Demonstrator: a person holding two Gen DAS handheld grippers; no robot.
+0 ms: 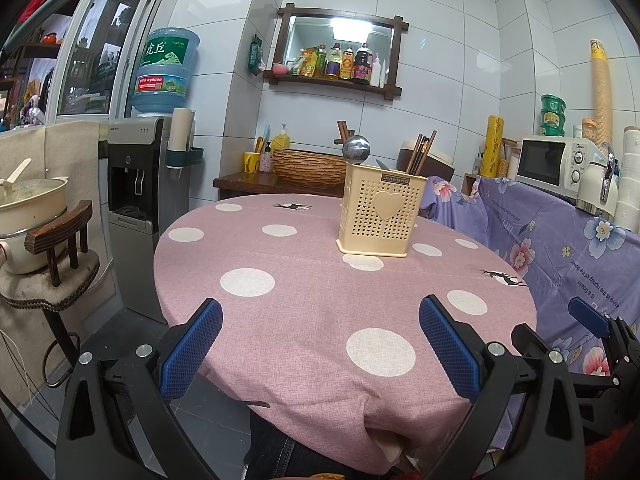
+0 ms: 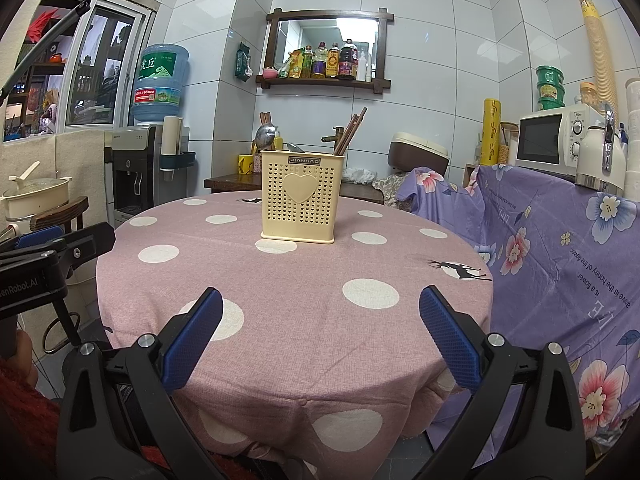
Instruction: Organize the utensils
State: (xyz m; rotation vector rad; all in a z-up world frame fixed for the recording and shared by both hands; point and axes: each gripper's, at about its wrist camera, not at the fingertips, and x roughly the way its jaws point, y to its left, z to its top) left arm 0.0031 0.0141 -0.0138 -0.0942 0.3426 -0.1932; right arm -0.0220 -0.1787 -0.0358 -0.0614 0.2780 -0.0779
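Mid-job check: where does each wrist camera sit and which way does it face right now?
Left wrist: behind the open left gripper at the table's near edge, facing the utensil holder; the right gripper shows at its right.
Right wrist: behind the open right gripper, same heading; the left gripper shows at its left.
Shared: pink dotted table, holder, wall shelf.

I read "JIANHAO" on the utensil holder [image 2: 302,199]; "is a flower" on the purple cloth [image 2: 568,248]; "虎丘" on the water jug [image 1: 166,68].
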